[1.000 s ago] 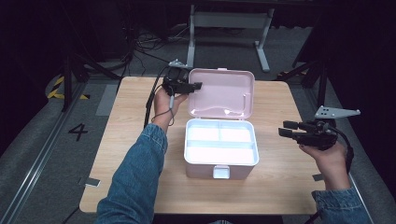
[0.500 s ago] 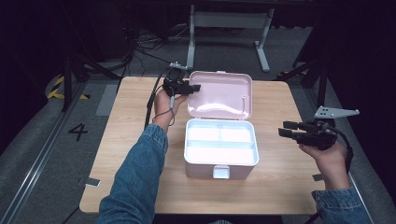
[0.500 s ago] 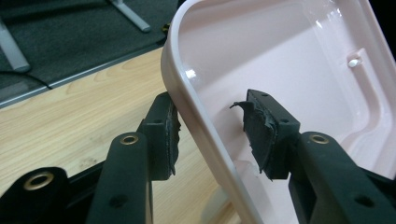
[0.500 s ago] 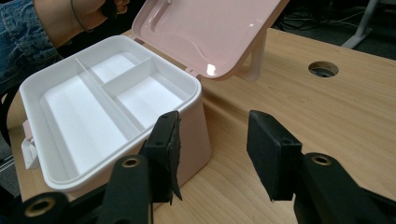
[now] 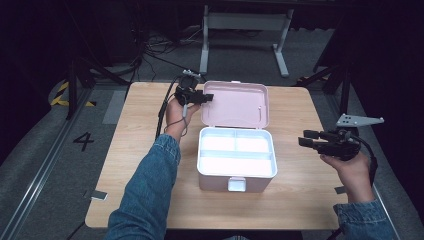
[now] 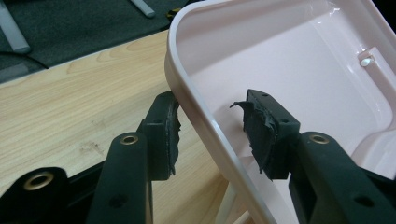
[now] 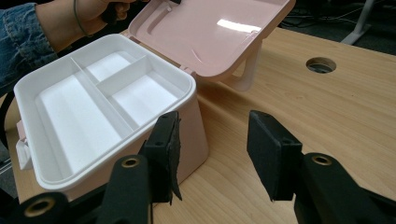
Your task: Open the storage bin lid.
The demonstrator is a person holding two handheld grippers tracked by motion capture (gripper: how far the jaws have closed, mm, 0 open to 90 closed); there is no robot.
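Box (image 5: 236, 167): mid-table, lid (image 5: 235, 103) thrown back
Left gripper (image 6: 212, 135): I straddle the lid's rim, jaws apart, one each side
Right gripper (image 7: 215, 149): I hover right of box, jaws wide, empty

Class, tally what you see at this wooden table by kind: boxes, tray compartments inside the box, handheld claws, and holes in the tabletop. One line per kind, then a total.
Pink plastic box with open hinged lid: 1
White tray compartments: 3
Black two-jaw claws, left claw and right claw: 2
Round hole in the wooden tabletop: 1
Total: 7
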